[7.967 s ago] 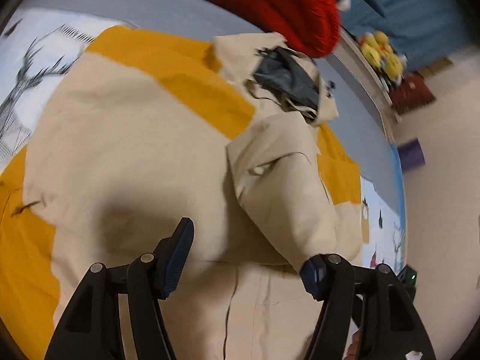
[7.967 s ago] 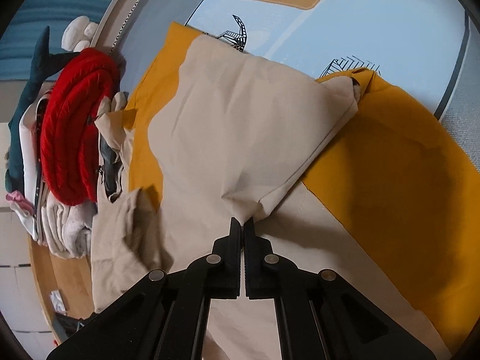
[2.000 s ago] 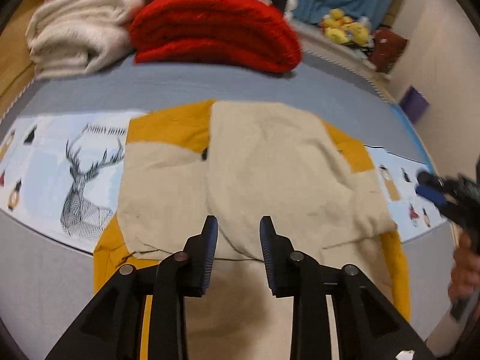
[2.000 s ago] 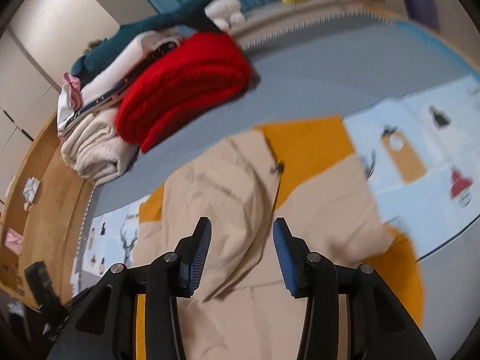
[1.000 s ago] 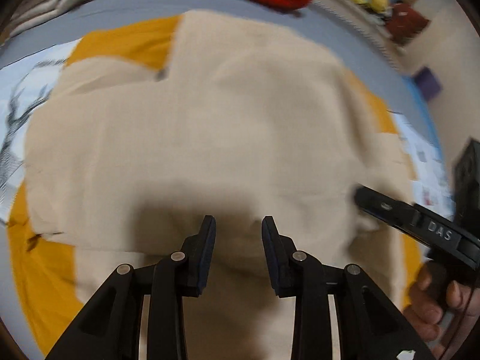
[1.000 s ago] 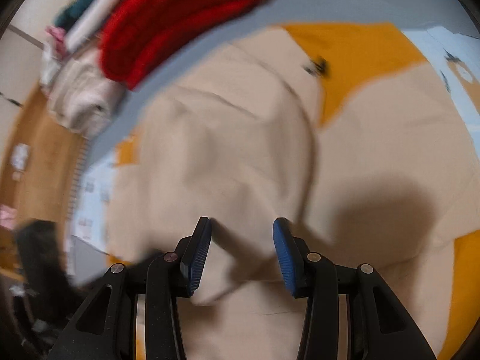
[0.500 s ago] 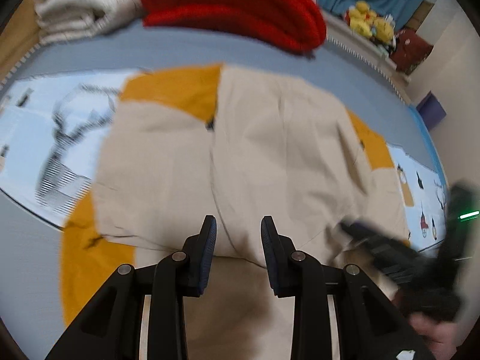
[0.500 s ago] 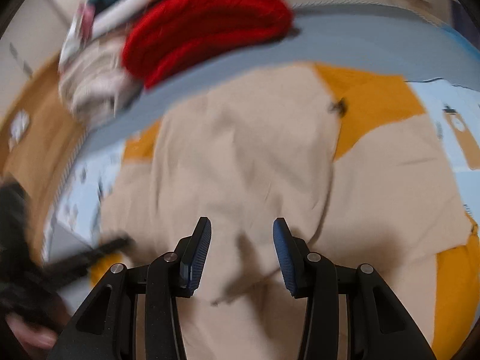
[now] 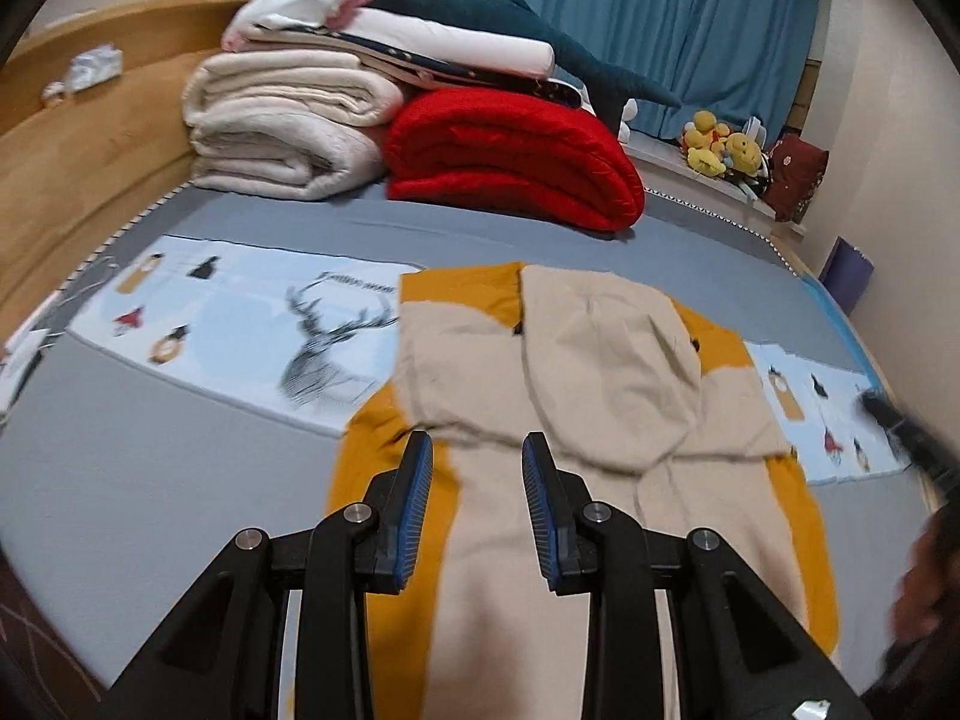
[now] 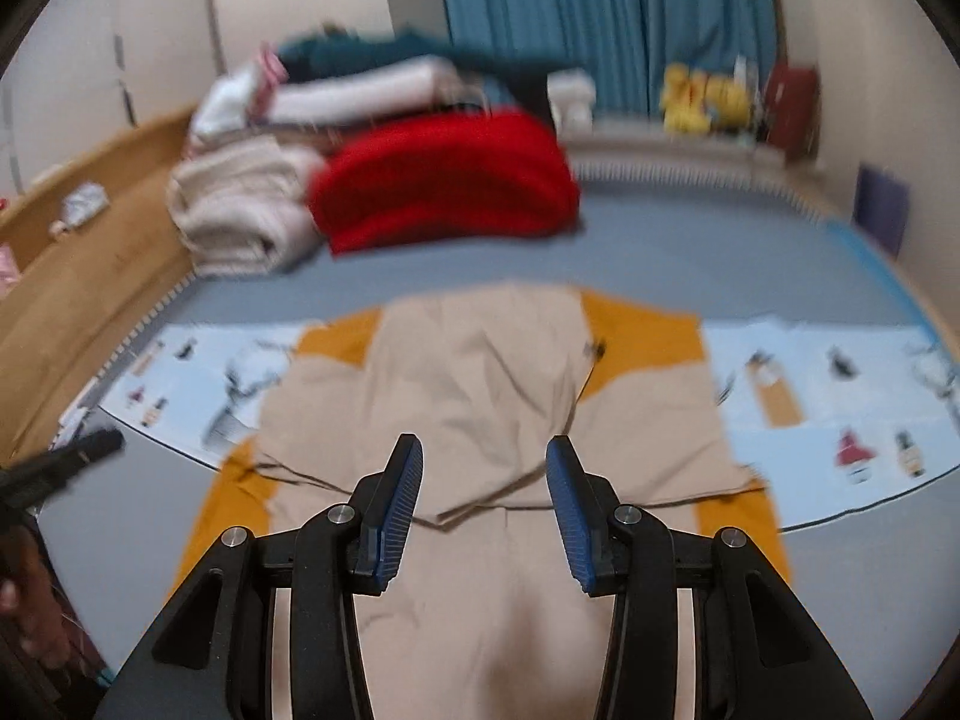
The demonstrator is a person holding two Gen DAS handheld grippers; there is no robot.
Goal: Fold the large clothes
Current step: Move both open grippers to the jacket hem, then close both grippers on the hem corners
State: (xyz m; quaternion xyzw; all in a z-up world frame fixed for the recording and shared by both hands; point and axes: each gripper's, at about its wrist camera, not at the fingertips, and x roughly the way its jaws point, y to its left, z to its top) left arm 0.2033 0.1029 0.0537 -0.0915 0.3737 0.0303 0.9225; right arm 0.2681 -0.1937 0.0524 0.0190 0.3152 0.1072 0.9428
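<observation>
- Left wrist view shows my left gripper [image 9: 477, 504] up in the air with its jaws apart and nothing between them.
- My right gripper [image 10: 485, 501] is the same: jaws apart, nothing held, above the near part of the cloth.
- I see the jacket [image 9: 600, 396], tan with yellow parts, lying flat on the grey bed [image 9: 168, 468]. Part of it lies over the picture sheet [image 9: 252, 324] with the deer on it.
- I think the sides are done. Both side parts look folded in over the middle, and the folded edges meet near the centre.
- I think one big fold is left. The near end could go up over the far end, to make it half as long.
- The jacket now looks like a long strip. Its long way runs from me toward the far end of the bed, where the red blanket [image 9: 510, 156] and the white blanket [image 9: 282, 132] are stacked.
- One short end is close under my grippers. The other short end points at the red blanket, but does not touch it.
- I cannot tell which end is the collar end.
- The right wrist view is blurry, so small things there are hard to make out.
</observation>
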